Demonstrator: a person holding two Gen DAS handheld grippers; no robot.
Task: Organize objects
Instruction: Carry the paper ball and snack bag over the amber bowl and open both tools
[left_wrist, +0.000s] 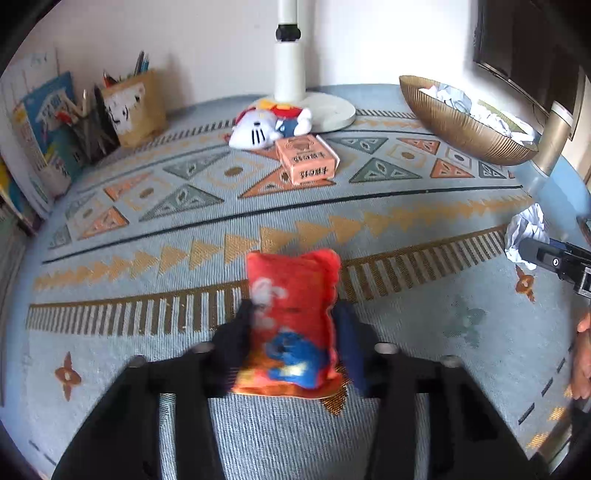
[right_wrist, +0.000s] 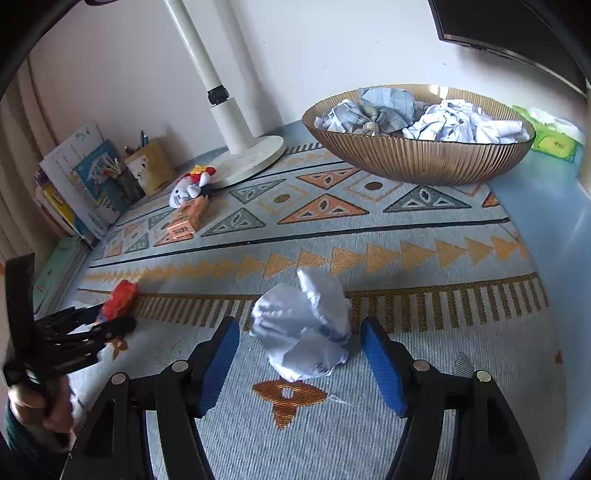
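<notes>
My left claw (left_wrist: 291, 325) is clamped on the small red printed fabric pouch (left_wrist: 291, 314), held up over the patterned blue woven cloth (left_wrist: 147, 229) on the tabletop. My right claw (right_wrist: 300, 343) stands wide, blue pads either side of the crumpled pale-blue paper ball (right_wrist: 303, 325) without touching. I'd centre on the ball, close gently, then lift toward the ribbed golden bowl (right_wrist: 417, 162) already holding similar paper.
</notes>
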